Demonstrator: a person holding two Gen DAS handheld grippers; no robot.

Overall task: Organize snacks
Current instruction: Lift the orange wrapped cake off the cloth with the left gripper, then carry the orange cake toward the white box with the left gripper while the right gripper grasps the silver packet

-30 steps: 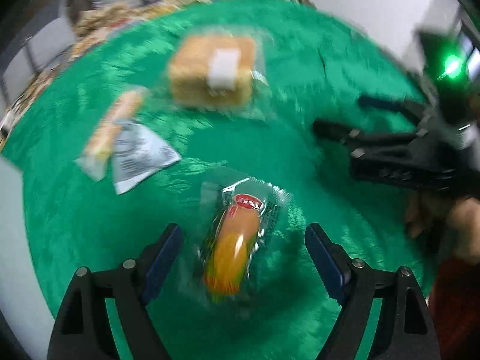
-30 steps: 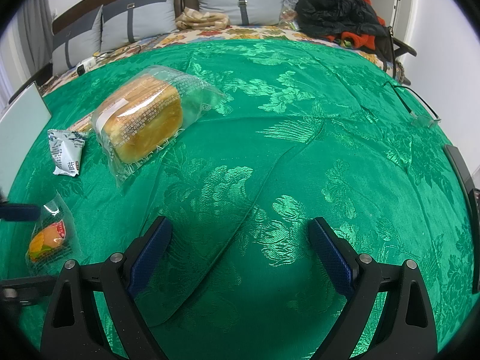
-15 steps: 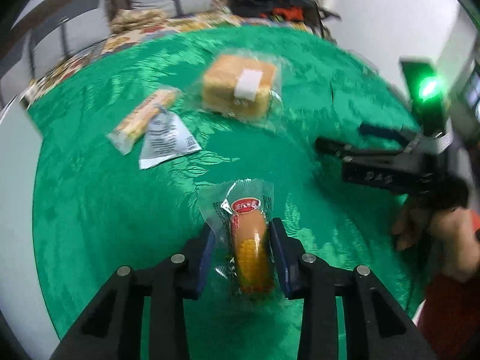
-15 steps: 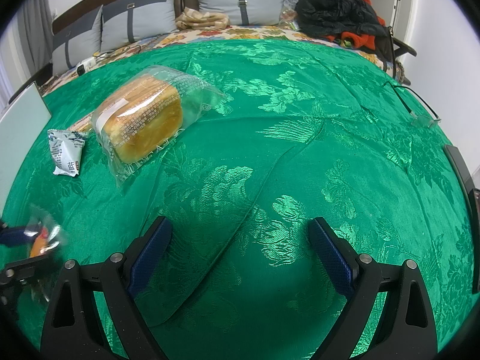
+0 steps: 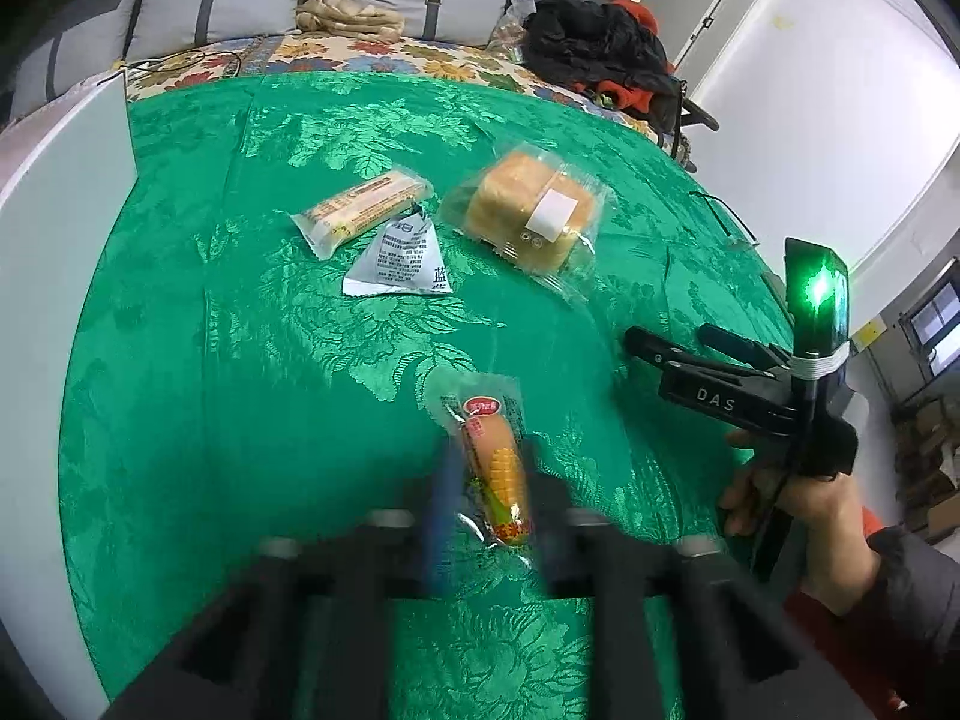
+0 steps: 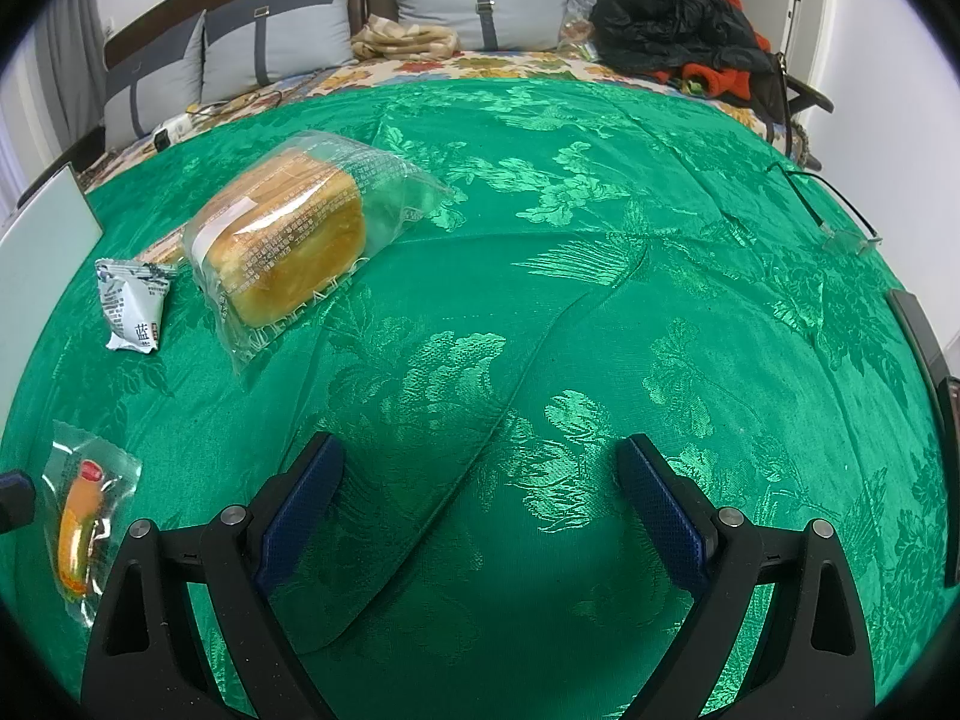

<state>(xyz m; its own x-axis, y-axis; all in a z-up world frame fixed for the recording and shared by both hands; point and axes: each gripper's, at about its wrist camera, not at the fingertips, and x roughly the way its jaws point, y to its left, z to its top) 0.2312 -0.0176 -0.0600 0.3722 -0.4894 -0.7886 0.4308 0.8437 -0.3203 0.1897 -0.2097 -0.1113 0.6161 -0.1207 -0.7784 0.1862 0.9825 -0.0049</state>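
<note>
My left gripper is shut on a clear packet with a corn-shaped snack and holds it above the green cloth; the fingers are blurred. The same packet shows at the lower left of the right wrist view. My right gripper is open and empty over the cloth, and it shows at the right of the left wrist view. A wrapped bread loaf, a long biscuit bar and a grey-white sachet lie further back.
The green patterned cloth covers a bed. A white board stands along the left edge. Pillows and dark clothes lie at the far end. Glasses and a dark flat object lie at the right.
My left gripper closed on the corn snack packet and lifted it, pulling back from the cloth. The right gripper has not moved.
</note>
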